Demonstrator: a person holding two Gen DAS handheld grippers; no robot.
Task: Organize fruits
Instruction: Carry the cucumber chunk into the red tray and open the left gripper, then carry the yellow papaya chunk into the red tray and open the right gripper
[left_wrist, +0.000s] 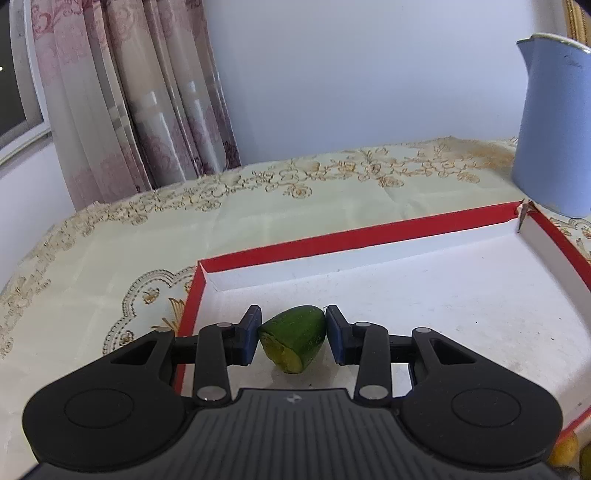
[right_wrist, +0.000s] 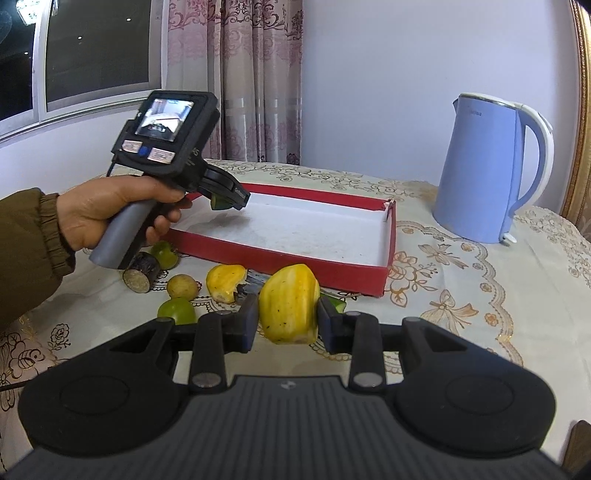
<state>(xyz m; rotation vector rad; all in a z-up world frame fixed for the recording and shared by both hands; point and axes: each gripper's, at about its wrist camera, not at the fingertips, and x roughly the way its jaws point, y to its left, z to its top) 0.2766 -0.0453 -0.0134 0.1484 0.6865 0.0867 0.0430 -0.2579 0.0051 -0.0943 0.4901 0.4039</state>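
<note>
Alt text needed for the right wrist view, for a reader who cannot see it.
The right gripper clamps a yellow fruit chunk above the patterned tablecloth. Beyond, the left gripper holds a green piece over an empty red-walled shallow box, with a blue kettle behind.

Clothed table (right_wrist: 480, 295) (embroidered), red tray (right_wrist: 280, 254), kettle (right_wrist: 487, 177), loose fruits (right_wrist: 225, 282)

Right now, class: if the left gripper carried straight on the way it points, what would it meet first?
Probably the white floor of the red box: the left gripper, shut on a green fruit piece, points down into it. Exact depth is unclear.
</note>
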